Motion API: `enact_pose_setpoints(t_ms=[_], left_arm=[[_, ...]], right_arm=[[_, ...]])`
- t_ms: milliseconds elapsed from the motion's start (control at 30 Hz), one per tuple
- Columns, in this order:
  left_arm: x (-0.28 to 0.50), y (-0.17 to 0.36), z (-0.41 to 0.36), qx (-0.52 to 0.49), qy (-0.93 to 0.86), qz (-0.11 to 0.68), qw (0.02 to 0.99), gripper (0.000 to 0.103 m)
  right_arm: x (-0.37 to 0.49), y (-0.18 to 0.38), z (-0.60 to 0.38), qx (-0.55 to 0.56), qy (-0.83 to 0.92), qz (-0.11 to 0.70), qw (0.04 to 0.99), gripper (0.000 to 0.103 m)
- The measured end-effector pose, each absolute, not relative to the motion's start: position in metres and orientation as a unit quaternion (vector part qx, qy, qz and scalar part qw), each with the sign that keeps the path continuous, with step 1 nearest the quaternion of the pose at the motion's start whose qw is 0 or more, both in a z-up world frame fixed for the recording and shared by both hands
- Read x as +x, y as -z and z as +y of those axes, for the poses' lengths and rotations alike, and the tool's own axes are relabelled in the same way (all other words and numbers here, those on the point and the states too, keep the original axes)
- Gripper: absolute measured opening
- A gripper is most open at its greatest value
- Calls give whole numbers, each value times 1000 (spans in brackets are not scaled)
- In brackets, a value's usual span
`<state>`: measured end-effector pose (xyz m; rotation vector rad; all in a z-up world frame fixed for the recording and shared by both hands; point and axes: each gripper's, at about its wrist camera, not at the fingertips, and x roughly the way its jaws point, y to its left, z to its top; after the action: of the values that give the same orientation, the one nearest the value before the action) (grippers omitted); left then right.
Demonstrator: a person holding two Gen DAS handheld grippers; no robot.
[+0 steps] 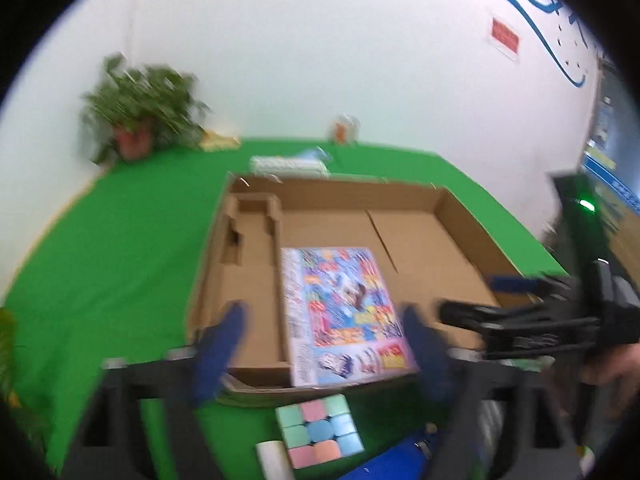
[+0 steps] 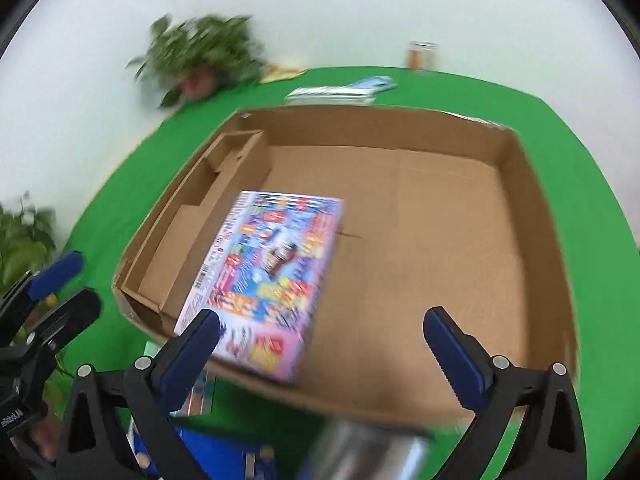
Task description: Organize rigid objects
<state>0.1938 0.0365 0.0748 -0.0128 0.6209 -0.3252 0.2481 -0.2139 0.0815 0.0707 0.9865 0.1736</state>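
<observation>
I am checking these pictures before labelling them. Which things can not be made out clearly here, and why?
- Print on the colourful box in the cardboard tray: motion blur, both views.
- Shiny silver thing: blurred and cut by the bottom edge, right wrist view.
- Blue thing beside the pastel cube: cut by the bottom edge, partly behind the left gripper.
- Jar at the far table edge: too small, blurred.
</observation>
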Motion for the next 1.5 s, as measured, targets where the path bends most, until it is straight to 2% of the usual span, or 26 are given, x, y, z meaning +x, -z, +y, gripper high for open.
enact_pose_setpoints(t_ms=[67,300,333,367,433,467,500,533,567,600,633,667,700,767,1133,1333,1467,1500], left_arm=[[178,-78,38,-11,145,279,949,86],[151,-82,28,-43,147,293,944,86],[146,-82,26,-46,157,297,941,86],[144,-81,23,-49,163,299,939,86],[134,-78,16,-44,166,314,934,80],[131,-75,12,-36,171,321,931,48],[131,-71,9,-31,182,328,927,1],[128,-68,6,-28,191,342,919,4],[124,-65,4,-37,197,347,916,4],[121,-64,4,-43,196,343,918,4],[115,-64,3,-46,188,335,922,6],[112,-63,2,-42,180,331,925,21],[110,-62,0,-35,175,332,926,54],[105,-60,-2,-38,184,336,923,89],[103,-22,-13,-85,260,425,863,89],[129,-1,-40,-126,334,489,796,89],[137,8,-63,-103,345,511,781,87],[138,14,-68,-97,342,521,776,84]], right_arm=[[228,-86,-224,44,-60,464,882,102],[140,-109,-264,76,-38,422,903,100],[130,-111,-266,76,-37,418,904,90],[121,-113,-267,72,-35,414,907,75],[101,-115,-272,67,-31,412,908,56],[93,-117,-276,69,-33,408,910,55],[84,-118,-279,73,-35,403,912,55],[77,-120,-282,77,-37,398,913,63],[70,-121,-284,78,-38,394,915,89],[61,-123,-288,80,-40,384,919,103],[54,-124,-290,78,-43,376,922,103],[48,-124,-292,73,-42,373,924,103],[42,-123,-296,69,-40,370,926,103],[34,-121,-306,82,-44,370,924,103],[13,-96,-376,191,-40,398,896,103],[13,-87,-378,214,-66,420,879,94],[9,-87,-361,197,-97,434,874,88],[9,-88,-358,193,-105,435,873,88]])
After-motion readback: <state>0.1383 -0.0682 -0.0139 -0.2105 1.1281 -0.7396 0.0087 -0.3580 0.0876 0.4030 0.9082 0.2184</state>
